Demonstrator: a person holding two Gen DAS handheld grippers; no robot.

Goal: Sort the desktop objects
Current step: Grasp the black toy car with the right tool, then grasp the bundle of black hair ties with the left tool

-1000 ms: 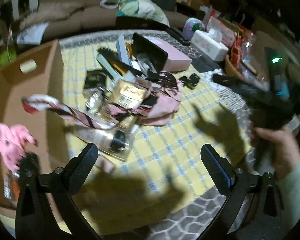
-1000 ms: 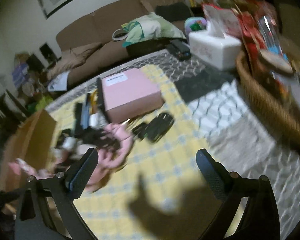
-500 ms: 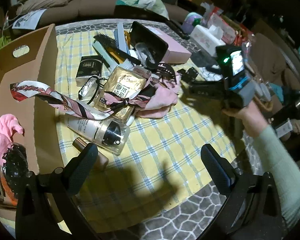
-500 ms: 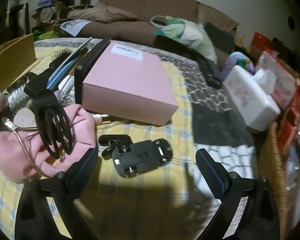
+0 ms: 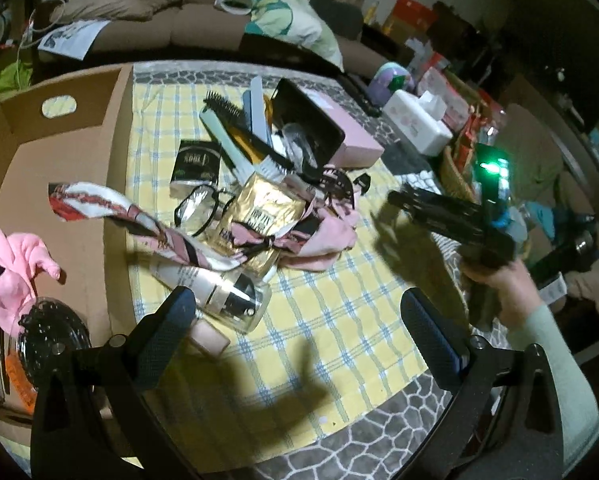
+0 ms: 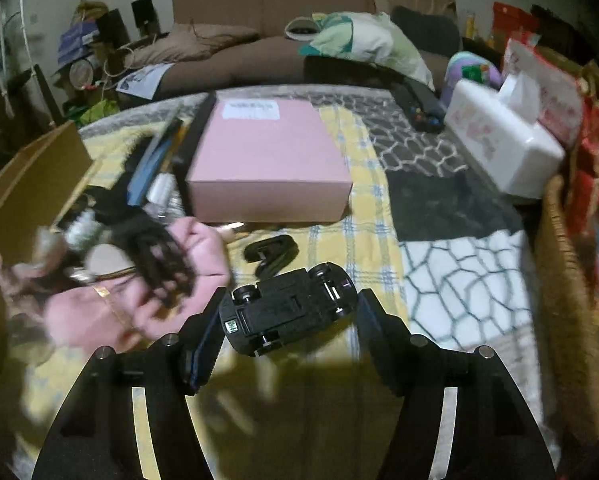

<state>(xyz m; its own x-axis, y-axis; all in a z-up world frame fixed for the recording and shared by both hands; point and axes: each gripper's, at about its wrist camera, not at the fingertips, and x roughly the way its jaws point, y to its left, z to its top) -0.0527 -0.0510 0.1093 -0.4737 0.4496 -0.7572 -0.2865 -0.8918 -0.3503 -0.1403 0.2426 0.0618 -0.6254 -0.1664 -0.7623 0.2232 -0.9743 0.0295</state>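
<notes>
A black toy car (image 6: pixel 289 308) lies upside down on the yellow checked cloth (image 6: pixel 375 208), between the open fingers of my right gripper (image 6: pixel 289 314); the pads stand close beside it. My left gripper (image 5: pixel 299 320) is open and empty above the cloth (image 5: pixel 331 320), near a glass bottle (image 5: pixel 219 288). A pile lies ahead of it: gold packet (image 5: pixel 259 216), glasses (image 5: pixel 197 208), patterned scarf (image 5: pixel 131 216), pink cloth (image 5: pixel 327 240), brushes (image 5: pixel 235 120). The right gripper shows in the left wrist view (image 5: pixel 451 216).
An open cardboard box (image 5: pixel 59 152) stands at the left with a pink cloth (image 5: pixel 11 256) inside. A pink box (image 6: pixel 267 156), a black clip (image 6: pixel 271 250), a white tissue box (image 6: pixel 503 140) and a wicker basket (image 6: pixel 567 280) lie around the car. A sofa (image 6: pixel 259 40) is behind.
My right gripper has moved down and forward, so the toy car now sits between its fingers. The left gripper has barely moved.
</notes>
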